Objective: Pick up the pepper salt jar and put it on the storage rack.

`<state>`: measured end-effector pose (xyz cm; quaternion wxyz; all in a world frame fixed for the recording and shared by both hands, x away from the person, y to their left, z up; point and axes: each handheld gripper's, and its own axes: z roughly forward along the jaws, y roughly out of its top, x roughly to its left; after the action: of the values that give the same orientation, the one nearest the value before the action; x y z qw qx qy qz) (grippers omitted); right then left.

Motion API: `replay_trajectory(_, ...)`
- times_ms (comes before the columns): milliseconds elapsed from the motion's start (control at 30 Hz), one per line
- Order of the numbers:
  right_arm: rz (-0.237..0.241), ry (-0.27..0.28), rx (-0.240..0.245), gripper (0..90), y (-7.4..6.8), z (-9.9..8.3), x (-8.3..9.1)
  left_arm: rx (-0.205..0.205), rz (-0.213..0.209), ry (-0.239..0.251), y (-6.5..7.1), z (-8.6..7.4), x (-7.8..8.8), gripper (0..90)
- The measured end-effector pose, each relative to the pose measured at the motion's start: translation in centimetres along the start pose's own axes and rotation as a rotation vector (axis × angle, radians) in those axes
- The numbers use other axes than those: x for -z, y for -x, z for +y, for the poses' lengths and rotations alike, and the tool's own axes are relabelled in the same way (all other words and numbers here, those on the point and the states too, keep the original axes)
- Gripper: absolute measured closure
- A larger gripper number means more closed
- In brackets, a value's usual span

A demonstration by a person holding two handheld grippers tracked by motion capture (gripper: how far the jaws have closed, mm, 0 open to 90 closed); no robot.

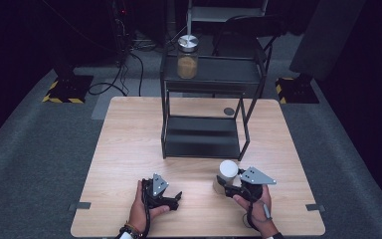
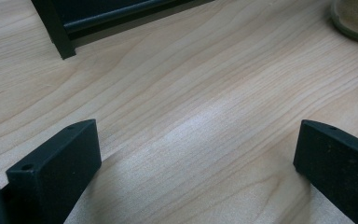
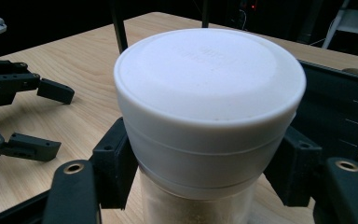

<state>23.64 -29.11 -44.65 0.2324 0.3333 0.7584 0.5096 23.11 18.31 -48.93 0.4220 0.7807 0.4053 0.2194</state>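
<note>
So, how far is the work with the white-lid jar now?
Already done: one jar with a silver lid stands on the top shelf of the black rack. In hand: the right gripper is closed on the white-lid jar, which is on the table. The left gripper is open, holding nothing. Left: probably lifting this jar onto the rack.

The table (image 1: 129, 149) is pale wood with a fine straight grain. On it, behind the jar with the white lid (image 3: 209, 107), stands a black metal shelf rack (image 1: 204, 134). That jar's glass shows a sandy beige filling. A second jar (image 1: 187, 57), on the rack's top shelf, has a silver lid and amber-brown contents. Both grippers, left (image 1: 171, 199) and right (image 1: 224, 184), are black with grey plates.
</note>
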Motion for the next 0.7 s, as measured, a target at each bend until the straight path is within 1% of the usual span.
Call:
replay_trajectory(167, -0.026, 0.008, -0.01, 34.3, -0.3, 0.4, 0.3, 0.0, 0.0, 0.0, 0.0, 0.0, 0.0, 0.3)
replay_trajectory(267, -0.044, 0.025, -0.025, 34.3, -0.1, 1.0, 0.8, 0.001, 0.0, 0.001, 0.0, 0.0, 0.0, 0.4)
replay_trajectory(333, -0.056, 0.034, -0.024, 34.3, -0.1, 1.5, 1.0, 0.0, -0.001, 0.001, 0.0, 0.0, 0.0, 0.3)
replay_trajectory(433, -0.074, 0.044, -0.019, 34.3, 0.0, 2.4, 1.2, -0.001, -0.001, 0.0, 0.0, 0.0, 0.0, 0.3)
replay_trajectory(567, -0.086, 0.063, -0.027, 34.3, 0.5, 3.7, 1.4, -0.001, -0.001, 0.0, 0.0, 0.0, 0.0, 0.3)
replay_trajectory(700, -0.094, 0.07, -0.039, 34.3, 1.1, 5.2, 1.5, 0.0, 0.0, 0.0, 0.0, 0.0, 0.0, 0.3)
